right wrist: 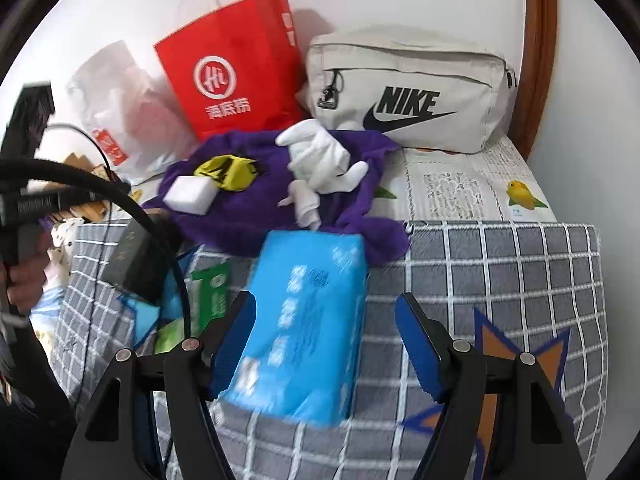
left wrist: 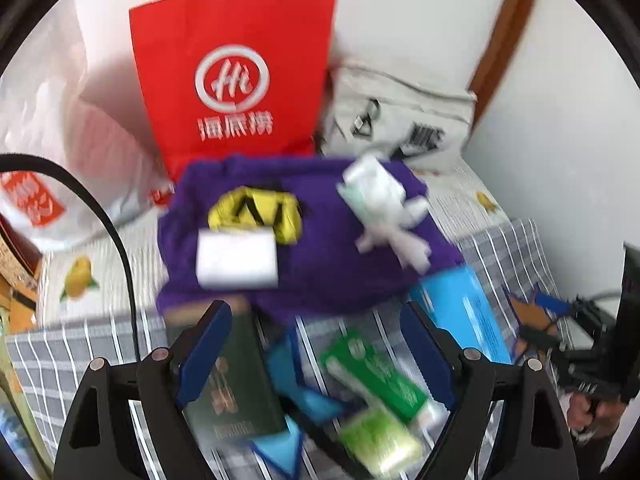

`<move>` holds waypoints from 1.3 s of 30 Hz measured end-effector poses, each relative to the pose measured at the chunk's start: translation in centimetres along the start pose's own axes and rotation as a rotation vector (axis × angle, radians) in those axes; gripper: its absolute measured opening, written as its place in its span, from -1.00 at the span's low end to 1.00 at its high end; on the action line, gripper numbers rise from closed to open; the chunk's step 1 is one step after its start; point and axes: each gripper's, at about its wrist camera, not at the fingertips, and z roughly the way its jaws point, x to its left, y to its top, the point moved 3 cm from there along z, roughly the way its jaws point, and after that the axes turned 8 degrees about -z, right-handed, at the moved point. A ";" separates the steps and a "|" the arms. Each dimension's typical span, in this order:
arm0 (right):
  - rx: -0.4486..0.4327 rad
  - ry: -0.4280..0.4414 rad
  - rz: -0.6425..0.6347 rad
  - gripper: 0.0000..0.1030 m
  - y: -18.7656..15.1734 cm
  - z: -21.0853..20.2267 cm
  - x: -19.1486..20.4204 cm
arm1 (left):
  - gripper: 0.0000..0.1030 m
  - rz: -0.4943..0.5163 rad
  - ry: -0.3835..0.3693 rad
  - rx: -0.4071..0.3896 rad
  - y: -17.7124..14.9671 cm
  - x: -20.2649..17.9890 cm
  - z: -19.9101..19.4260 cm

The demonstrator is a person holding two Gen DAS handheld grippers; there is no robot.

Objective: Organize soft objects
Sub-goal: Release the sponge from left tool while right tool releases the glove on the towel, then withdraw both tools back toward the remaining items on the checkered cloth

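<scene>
1. Lying on a bed (right wrist: pixel 520 264) with a grey checked cover, the soft things were heaped toward its far edge: a purple towel (right wrist: pixel 248 208) carried a white sponge (right wrist: pixel 188 194), a yellow-and-black cloth (right wrist: pixel 226 170) and a white glove (right wrist: pixel 320 156).
2. Just ahead of the right claw (right wrist: pixel 326 344) lay a blue tissue pack (right wrist: pixel 304 320), its long axis running away from the claw toward the towel, its near end between the left blue pad and the middle of the gap.
3. The right claw's jaws stood apart with nothing pressed between them; the pack seemed to lie below them, not gripped.
4. The left claw (left wrist: pixel 316 360) was likewise spread wide and empty, hanging over a dark green box (left wrist: pixel 232 380), a green tube (left wrist: pixel 376 372) and a pale green packet (left wrist: pixel 380 440) near the bed's near edge.
5. By my judgement the right claw was nearer the blue pack, the left nearer the sponge, which lay straight ahead of its left pad on the towel.
6. Against the wall at the bed's far edge stood a red paper bag (right wrist: pixel 240 76) with a round "Hi" mark and Chinese characters, too blurred to read with certainty.
7. Beside it sat a pale pouch (right wrist: pixel 408 92) printed "NIKE" with the swoosh.
8. The clear plastic bag (right wrist: pixel 120 104) bore a red label, unreadable; the blue pack's white writing was smeared by motion.
</scene>
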 end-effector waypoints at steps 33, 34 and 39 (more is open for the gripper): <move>0.011 0.140 -0.014 0.40 -8.3 -1.7 3.3 | 0.09 -0.092 0.117 0.147 -16.6 2.7 3.2; 0.015 0.143 -0.012 0.40 -8.3 -1.5 3.3 | 0.09 -0.096 0.092 0.150 -16.5 2.6 3.4; 0.023 0.144 -0.010 0.40 -8.5 -1.2 3.1 | -0.26 -0.098 0.092 0.152 -15.7 2.1 5.1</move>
